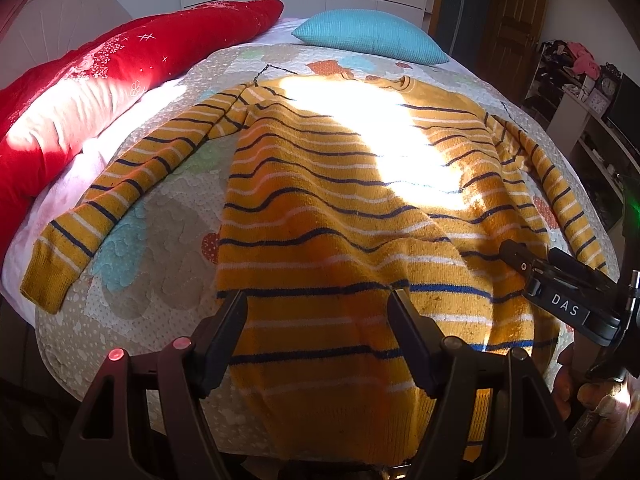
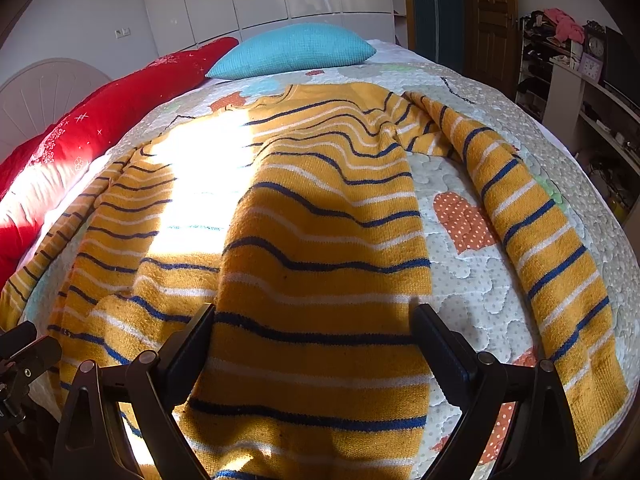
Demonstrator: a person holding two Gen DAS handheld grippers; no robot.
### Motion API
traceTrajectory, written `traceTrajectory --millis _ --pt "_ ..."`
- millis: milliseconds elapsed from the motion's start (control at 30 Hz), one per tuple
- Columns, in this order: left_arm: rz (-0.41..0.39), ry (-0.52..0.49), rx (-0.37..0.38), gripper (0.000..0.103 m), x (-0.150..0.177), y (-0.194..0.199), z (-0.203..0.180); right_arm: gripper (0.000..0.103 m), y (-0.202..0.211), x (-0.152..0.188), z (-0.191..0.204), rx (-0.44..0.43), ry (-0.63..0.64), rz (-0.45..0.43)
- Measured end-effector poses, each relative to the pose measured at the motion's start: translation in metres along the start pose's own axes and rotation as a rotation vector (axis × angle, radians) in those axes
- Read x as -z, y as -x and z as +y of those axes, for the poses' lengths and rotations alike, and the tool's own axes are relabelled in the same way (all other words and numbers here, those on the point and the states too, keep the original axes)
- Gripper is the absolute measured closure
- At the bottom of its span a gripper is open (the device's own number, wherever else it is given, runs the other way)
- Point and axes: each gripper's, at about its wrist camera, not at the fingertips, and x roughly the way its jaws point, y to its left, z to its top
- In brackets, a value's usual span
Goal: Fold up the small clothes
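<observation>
Barely started: sweater (image 1: 332, 208) lies flat on the quilt (image 1: 160, 264), sleeves out at 9 and 3, nothing folded. Left gripper (image 1: 318, 312) and right gripper (image 2: 314, 326) both spread wide over the hem, empty.

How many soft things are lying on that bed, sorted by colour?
Yellow: 1, the yellow knitted sweater with navy and white stripes, spread flat.
Red: 1, the long red bolster with white sparkle print.
Turquoise: 1, the turquoise ribbed pillow.
Multicoloured: 1, the pale quilted bedspread with orange hearts under them all.
Total: 4.
</observation>
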Motion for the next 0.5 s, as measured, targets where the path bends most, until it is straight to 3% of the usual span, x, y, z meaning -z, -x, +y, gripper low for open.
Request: traceTrajectory --millis 500 --pt "0.009 0.009 0.003 0.028 0.0016 -0.0034 0.0009 0.005 -0.0007 0.0027 -0.0011 0.004 0.002 0.003"
